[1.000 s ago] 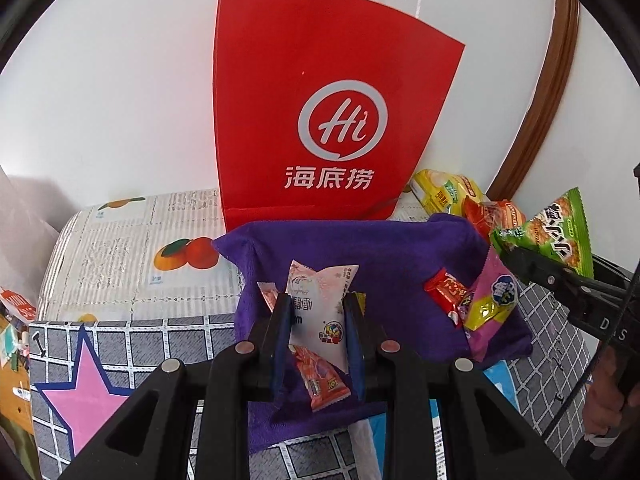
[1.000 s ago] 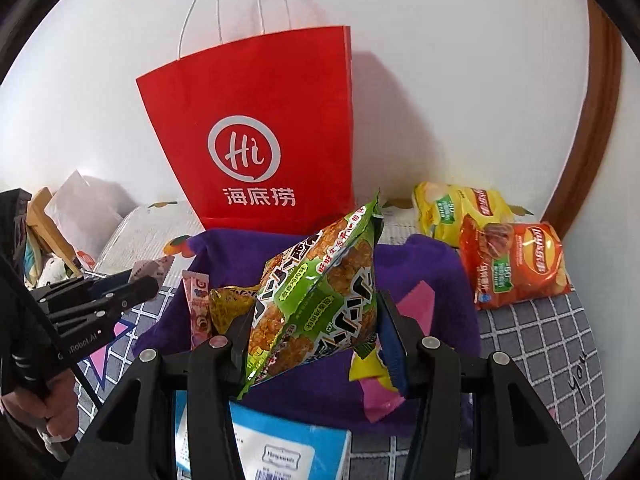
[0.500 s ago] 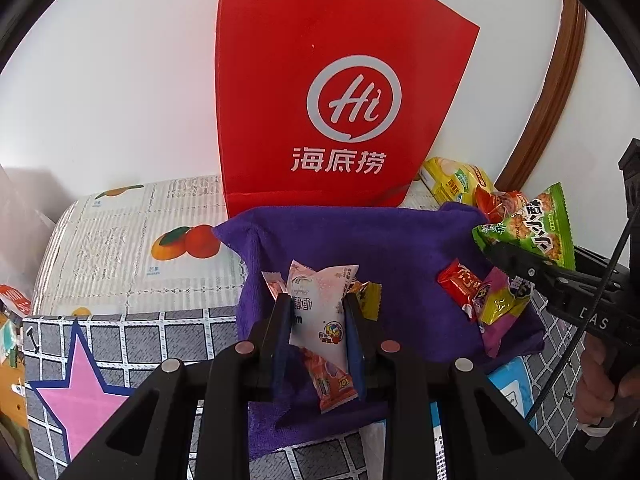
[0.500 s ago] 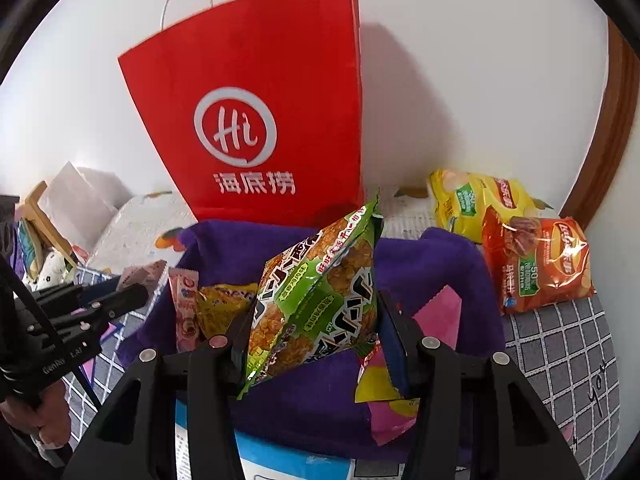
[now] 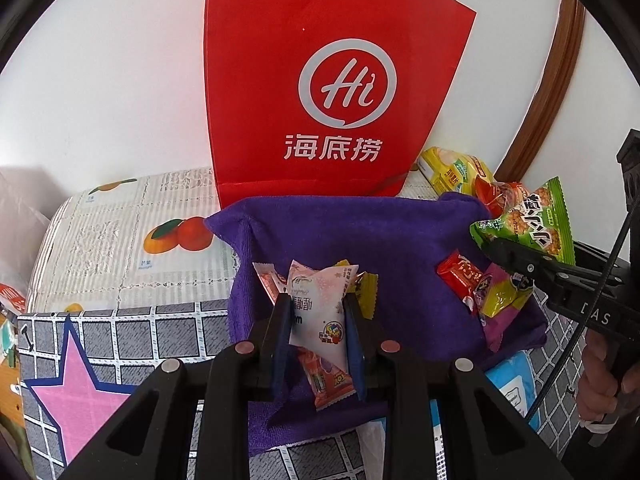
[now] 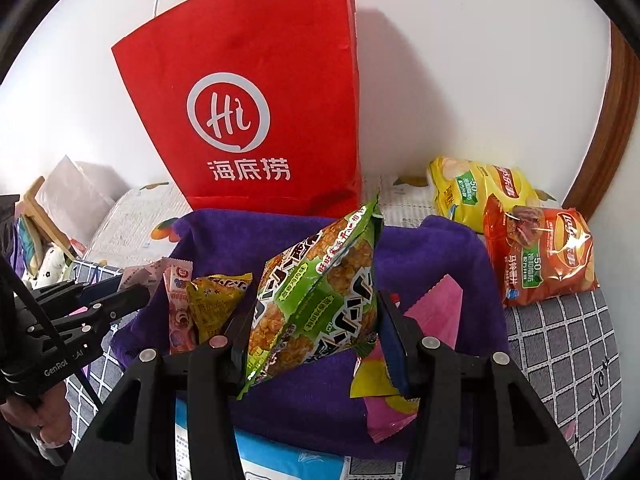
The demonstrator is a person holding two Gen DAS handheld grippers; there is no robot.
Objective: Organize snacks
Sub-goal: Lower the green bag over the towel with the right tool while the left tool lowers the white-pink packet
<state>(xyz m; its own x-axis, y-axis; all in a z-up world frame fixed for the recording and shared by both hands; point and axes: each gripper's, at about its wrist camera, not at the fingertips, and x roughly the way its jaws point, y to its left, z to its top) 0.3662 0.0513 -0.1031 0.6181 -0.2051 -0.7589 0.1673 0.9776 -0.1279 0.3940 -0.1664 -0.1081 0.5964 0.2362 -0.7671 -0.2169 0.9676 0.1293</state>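
Note:
My left gripper (image 5: 317, 312) is shut on a white and pink snack packet (image 5: 318, 312), held above the purple cloth (image 5: 360, 236). My right gripper (image 6: 316, 312) is shut on a green rice-cracker bag (image 6: 320, 300); it also shows in the left wrist view (image 5: 528, 224) at the right. A tall red paper bag (image 5: 320, 80) stands upright behind the cloth, also in the right wrist view (image 6: 256, 104). On the cloth lie a pink-orange packet (image 5: 326, 380), a small yellow packet (image 6: 216, 300), a red packet (image 5: 460, 276) and a pink-yellow packet (image 6: 424, 316).
A yellow chip bag (image 6: 476, 192) and an orange chip bag (image 6: 540, 256) lie right of the cloth near the wooden frame (image 6: 612, 128). A white wall is behind. A blue pack (image 6: 280, 460) lies under the cloth's front edge. Clutter sits at far left (image 6: 40, 240).
Both grippers have moved closer to the red bag with their packets still held; the bag looks larger and higher in both views.

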